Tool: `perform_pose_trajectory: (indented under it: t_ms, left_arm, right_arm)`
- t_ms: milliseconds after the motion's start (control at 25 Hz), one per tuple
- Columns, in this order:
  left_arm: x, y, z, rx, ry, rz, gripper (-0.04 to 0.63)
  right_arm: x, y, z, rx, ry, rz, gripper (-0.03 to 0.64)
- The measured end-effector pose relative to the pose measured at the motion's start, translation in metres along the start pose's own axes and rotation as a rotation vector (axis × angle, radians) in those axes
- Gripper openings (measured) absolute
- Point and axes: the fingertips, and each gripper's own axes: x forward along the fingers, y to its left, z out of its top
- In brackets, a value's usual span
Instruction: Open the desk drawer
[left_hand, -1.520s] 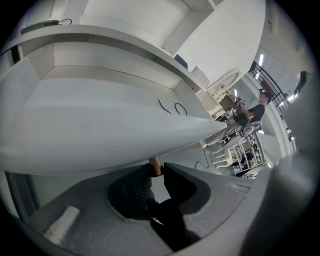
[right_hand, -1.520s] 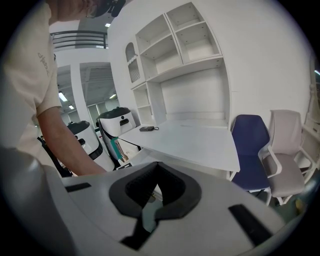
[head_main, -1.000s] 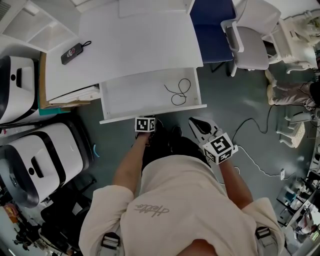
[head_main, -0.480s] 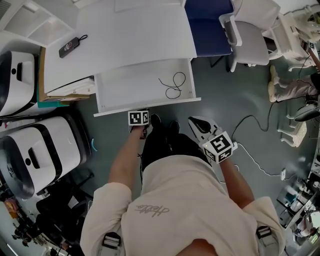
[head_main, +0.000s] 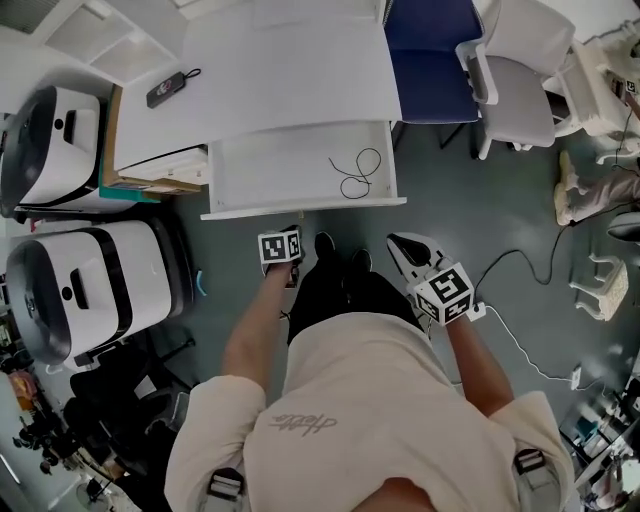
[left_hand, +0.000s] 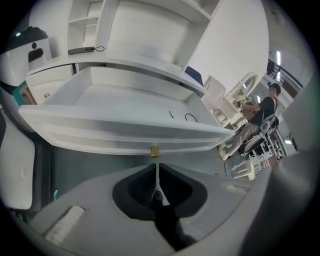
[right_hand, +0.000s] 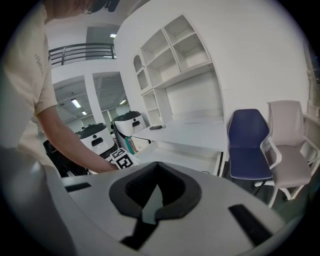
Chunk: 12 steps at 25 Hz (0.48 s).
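**Drawer open; both grippers closed and empty**

1. Drawer. The drawer (head_main: 290, 165) stands pulled out from under the white bench (head_main: 290, 70), with its front panel on the near side. A thin black cable (head_main: 356, 176) lies looped on the drawer floor toward the right end. A small brass knob (left_hand: 155, 151) is mounted at the middle of the front panel.

2. Left gripper. The left gripper (left_hand: 155, 162) sits just near of the drawer front, low over the floor. Its jaws are brought together, leaving only a hairline slit, and nothing is held between them. The jaw tips point at the knob and stop just short of it.

3. Right gripper. The right gripper (head_main: 400, 245) is to the right of the left one, by the person's right leg and apart from the drawer. Its jaws meet at the tips and are empty.

4. Surroundings. A black fob (head_main: 170, 88) lies on the bench at far left. A blue chair (head_main: 430, 45) stands to the right of the bench, with a grey chair (head_main: 515, 95) beside it. A white machine (head_main: 85, 290) stands on the floor to the left.
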Motion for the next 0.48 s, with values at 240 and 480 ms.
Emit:
perform_pose_trajectory:
  t_ms: [240, 480]
  left_arm:
    - [-0.051, -0.001, -0.001, -0.033, -0.074, 0.009, 0.018]
    - [-0.103, -0.022, 0.022, 0.094, -0.17, -0.011, 0.015]
  right_arm:
    - [0.007, 0.003, -0.004, -0.007, -0.014, 0.046, -0.003]
    - [0.016, 0.002, 0.007, -0.003, -0.037, 0.032, -0.003]
